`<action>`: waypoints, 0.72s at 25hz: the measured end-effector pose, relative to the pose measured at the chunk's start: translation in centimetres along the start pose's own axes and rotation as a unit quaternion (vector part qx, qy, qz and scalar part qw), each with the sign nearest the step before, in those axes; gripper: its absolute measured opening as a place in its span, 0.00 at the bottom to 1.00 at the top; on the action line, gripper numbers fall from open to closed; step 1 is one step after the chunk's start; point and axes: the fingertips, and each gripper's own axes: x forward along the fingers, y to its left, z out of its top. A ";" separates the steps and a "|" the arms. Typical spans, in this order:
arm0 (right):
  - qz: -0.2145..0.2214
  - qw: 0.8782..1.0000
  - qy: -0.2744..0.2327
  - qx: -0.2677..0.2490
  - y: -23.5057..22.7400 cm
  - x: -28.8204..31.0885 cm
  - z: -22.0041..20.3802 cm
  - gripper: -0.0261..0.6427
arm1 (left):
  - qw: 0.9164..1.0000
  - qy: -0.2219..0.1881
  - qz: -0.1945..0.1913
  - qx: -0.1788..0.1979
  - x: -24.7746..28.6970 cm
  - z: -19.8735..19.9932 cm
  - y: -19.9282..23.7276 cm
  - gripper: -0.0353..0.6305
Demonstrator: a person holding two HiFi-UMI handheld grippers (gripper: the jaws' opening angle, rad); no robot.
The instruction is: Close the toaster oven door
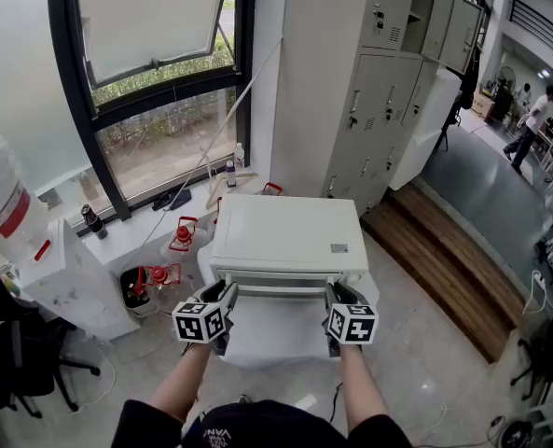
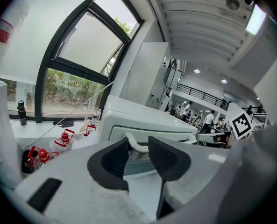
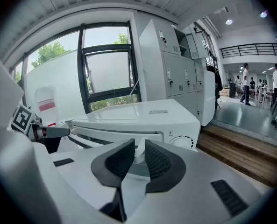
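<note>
A white toaster oven (image 1: 285,231) stands on a small white table (image 1: 276,339) straight in front of me. Its door looks nearly upright against the front, with a white handle (image 1: 281,287) along the top edge. My left gripper (image 1: 228,297) is at the handle's left end and my right gripper (image 1: 337,297) at its right end. In the left gripper view the dark pads (image 2: 112,160) flank the curved handle end (image 2: 137,146), closed on it. In the right gripper view the pads (image 3: 159,160) pinch the handle's post (image 3: 140,151), next to the control knob (image 3: 182,141).
Red-capped bottles (image 1: 181,236) and a black bin (image 1: 138,292) sit left of the table below the window. A water jug (image 1: 6,203) rests on a white cabinet. Grey lockers (image 1: 379,82) stand behind, a wooden step (image 1: 444,259) at right, an office chair (image 1: 24,362) at left.
</note>
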 end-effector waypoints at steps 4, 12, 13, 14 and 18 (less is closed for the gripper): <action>0.001 1.000 0.001 -0.001 0.2 0.2 0.2 0.14 | 1.000 0.000 -0.001 -0.004 0.0 0.2 0.3 0.27; 0.006 1.000 -0.003 0.000 0.1 0.4 0.3 0.14 | 1.000 -0.002 -0.001 -0.010 0.1 0.2 0.4 0.27; 0.007 1.000 -0.004 0.001 0.1 0.4 0.3 0.14 | 1.000 -0.002 -0.001 -0.010 0.2 0.2 0.4 0.27; 0.008 1.000 -0.004 0.001 0.1 0.4 0.4 0.14 | 1.000 -0.002 -0.002 -0.010 0.2 0.3 0.4 0.27; 0.008 1.000 -0.003 -0.001 0.1 0.5 0.4 0.15 | 1.000 0.001 -0.008 -0.013 0.2 0.3 0.4 0.27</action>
